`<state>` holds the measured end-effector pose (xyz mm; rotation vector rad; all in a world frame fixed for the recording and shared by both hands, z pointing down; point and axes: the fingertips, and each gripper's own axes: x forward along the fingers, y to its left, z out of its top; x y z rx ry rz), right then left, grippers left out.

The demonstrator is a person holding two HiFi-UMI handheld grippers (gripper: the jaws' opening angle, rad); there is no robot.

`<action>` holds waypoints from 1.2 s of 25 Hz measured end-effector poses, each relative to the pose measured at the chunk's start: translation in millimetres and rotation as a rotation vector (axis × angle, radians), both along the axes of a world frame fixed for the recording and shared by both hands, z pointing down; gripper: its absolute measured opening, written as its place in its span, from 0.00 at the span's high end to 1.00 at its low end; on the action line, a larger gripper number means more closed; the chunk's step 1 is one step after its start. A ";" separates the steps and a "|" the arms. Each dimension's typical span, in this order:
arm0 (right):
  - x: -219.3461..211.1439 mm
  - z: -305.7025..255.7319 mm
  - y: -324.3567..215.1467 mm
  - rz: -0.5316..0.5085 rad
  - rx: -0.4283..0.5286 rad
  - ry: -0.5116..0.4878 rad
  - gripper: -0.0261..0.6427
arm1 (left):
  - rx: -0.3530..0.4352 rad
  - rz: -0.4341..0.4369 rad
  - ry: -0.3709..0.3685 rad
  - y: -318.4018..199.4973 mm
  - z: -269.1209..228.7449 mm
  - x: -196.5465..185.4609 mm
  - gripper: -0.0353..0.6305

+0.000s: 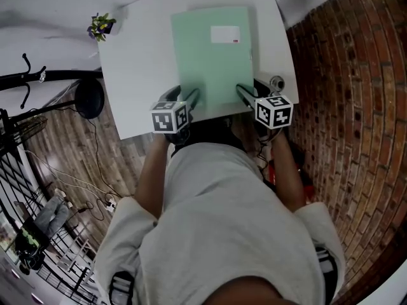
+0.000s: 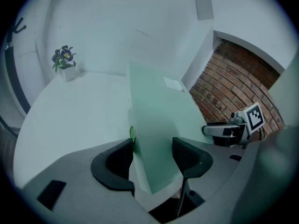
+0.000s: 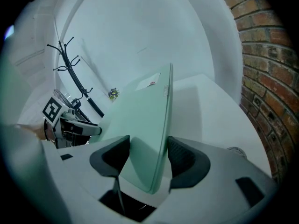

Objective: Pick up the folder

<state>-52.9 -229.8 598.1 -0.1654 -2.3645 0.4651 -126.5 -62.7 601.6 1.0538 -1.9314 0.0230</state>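
Now your left gripper (image 1: 191, 99) and right gripper (image 1: 245, 94) straddle the near edge of the folder (image 1: 213, 53), jaws apart, unclamped; its long axis runs toward the frame's top

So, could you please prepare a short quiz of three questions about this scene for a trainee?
1. True or false: the green folder stands upright against a wall.
2. What stands at the far left corner of the white table? A: a small potted plant. B: a mug. C: a lamp.
3. Name the thing between the jaws of the left gripper and of the right gripper.
Key: 1 false, it lies on the table; 2 A; 3 the folder.
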 end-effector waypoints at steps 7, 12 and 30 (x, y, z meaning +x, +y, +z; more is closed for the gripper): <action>5.2 -15.9 -3.2 0.008 0.028 -0.047 0.58 | 0.026 0.013 -0.042 -4.3 -14.5 3.2 0.53; 8.0 -26.0 -4.8 0.026 0.035 -0.084 0.58 | 0.038 0.026 -0.070 -7.4 -25.8 3.4 0.53; 38.8 -52.9 -12.8 0.073 0.086 -0.172 0.58 | 0.079 0.060 -0.120 -17.8 -46.9 28.3 0.53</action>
